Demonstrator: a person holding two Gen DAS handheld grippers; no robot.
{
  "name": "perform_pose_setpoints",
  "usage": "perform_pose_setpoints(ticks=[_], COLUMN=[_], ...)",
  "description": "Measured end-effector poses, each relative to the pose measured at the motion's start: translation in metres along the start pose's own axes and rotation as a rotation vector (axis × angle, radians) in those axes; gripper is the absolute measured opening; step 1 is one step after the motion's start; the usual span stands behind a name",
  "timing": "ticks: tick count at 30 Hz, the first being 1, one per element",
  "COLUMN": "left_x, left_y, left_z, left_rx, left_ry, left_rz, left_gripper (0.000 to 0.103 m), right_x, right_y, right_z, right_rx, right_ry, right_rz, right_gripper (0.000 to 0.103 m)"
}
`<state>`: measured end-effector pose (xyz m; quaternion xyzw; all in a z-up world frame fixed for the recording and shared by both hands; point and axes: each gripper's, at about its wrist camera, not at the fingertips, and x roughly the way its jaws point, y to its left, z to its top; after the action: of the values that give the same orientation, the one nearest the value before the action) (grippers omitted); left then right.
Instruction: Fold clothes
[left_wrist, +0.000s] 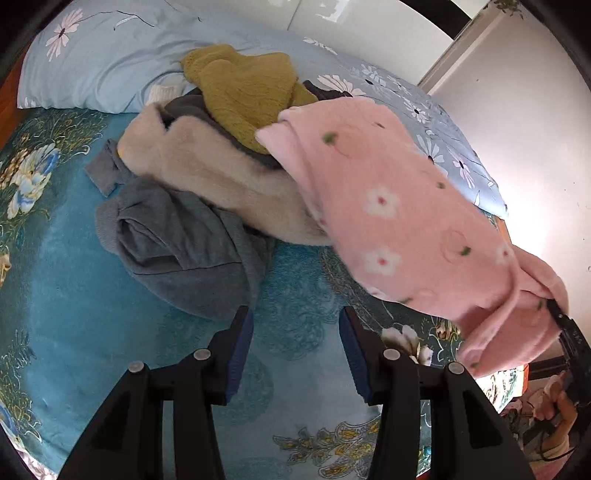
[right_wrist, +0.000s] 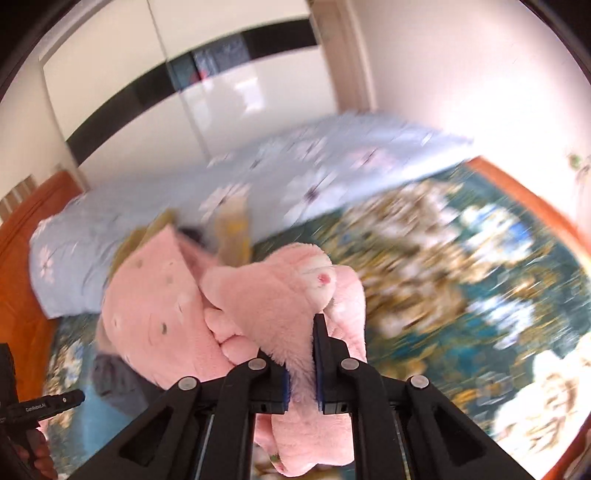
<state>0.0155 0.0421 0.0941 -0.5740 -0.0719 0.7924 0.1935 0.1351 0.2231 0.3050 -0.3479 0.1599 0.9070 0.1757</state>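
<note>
Fingers: the right gripper (right_wrist: 301, 354) was clamped on a bunched fold of the pink fleece garment (right_wrist: 266, 295), pile squeezed between both pads. The left gripper (left_wrist: 295, 347) stood about half open with nothing between its fingers, hovering over the teal floral bedspread (left_wrist: 74, 295).

Location of garment: one end held at the right gripper, seen at the right edge of the left wrist view, where the fleece (left_wrist: 388, 206) ran in a slack span back to the pile. Its far end rested across the heap: a mustard knit (left_wrist: 243, 92) on top, a cream fuzzy garment (left_wrist: 207, 173) under it, a grey sweater (left_wrist: 184, 251) in front. A pale blue flowered quilt (left_wrist: 129, 48) lay behind the heap. The right wrist view was motion-blurred; detail of the bedspread beyond was not legible.

Handling judgement: thick plush fleece, soft and limp, no stiffness; it would sag and bunch rather than hold a line. Light to moderate weight. High-friction pile, so slip from the pads seemed unlikely, but the trailing end could drag the mustard knit along.

Grasp judgement: the present grip was on a wad, not an edge. For folding, the free left gripper should take a clear hem or corner on the slack span, well apart from the right hold, so the cloth could be spread flat on the open bedspread.
</note>
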Motion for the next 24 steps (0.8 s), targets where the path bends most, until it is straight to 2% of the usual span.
perform_pose_setpoints(ticks=[1, 3, 7, 9, 10, 12, 14, 16, 18, 19, 21, 22, 24], left_x=[0.006, 0.017, 0.025, 0.024, 0.023, 0.022, 0.022, 0.022, 0.022, 0.02, 0.014, 0.01, 0.0], left_y=[-0.003, -0.007, -0.011, -0.009, -0.006, 0.004, 0.013, 0.02, 0.027, 0.029, 0.034, 0.037, 0.043], left_z=[0.0, 0.0, -0.006, -0.009, -0.01, -0.012, -0.013, -0.015, -0.018, -0.019, -0.022, -0.024, -0.029], left_rx=[-0.001, -0.014, -0.001, 0.0, -0.005, -0.032, -0.063, -0.086, -0.103, -0.112, -0.128, -0.136, -0.152], left_ry=[0.011, 0.037, 0.062, 0.063, 0.06, 0.056, 0.051, 0.05, 0.046, 0.041, 0.026, 0.018, -0.008], left_rz=[0.002, 0.002, 0.006, 0.017, 0.023, 0.037, 0.046, 0.049, 0.052, 0.055, 0.058, 0.059, 0.069], left_gripper=[0.049, 0.049, 0.049, 0.049, 0.049, 0.049, 0.049, 0.049, 0.049, 0.049, 0.049, 0.049, 0.049], right_x=[-0.009, -0.005, 0.043, 0.055, 0.054, 0.035, 0.015, 0.009, 0.011, 0.019, 0.056, 0.076, 0.116], right_y=[-0.021, -0.067, -0.157, -0.183, -0.193, -0.194, -0.179, -0.153, -0.117, -0.098, -0.054, -0.028, 0.033], right_z=[0.005, 0.004, -0.04, -0.066, -0.077, -0.078, -0.063, -0.037, -0.01, 0.003, 0.019, 0.021, 0.022], right_rx=[0.006, 0.05, 0.189, 0.274, 0.317, 0.342, 0.273, 0.165, 0.094, 0.074, 0.057, 0.029, -0.067], right_ry=[-0.013, 0.046, 0.321, 0.371, 0.368, 0.314, 0.244, 0.152, 0.075, 0.063, 0.137, 0.178, 0.251], right_rz=[-0.055, -0.147, -0.274, -0.282, -0.277, -0.303, -0.336, -0.365, -0.313, -0.242, -0.004, 0.088, 0.21], right_gripper=[0.01, 0.01, 0.011, 0.015, 0.017, 0.02, 0.027, 0.06, 0.066, 0.066, 0.067, 0.067, 0.067])
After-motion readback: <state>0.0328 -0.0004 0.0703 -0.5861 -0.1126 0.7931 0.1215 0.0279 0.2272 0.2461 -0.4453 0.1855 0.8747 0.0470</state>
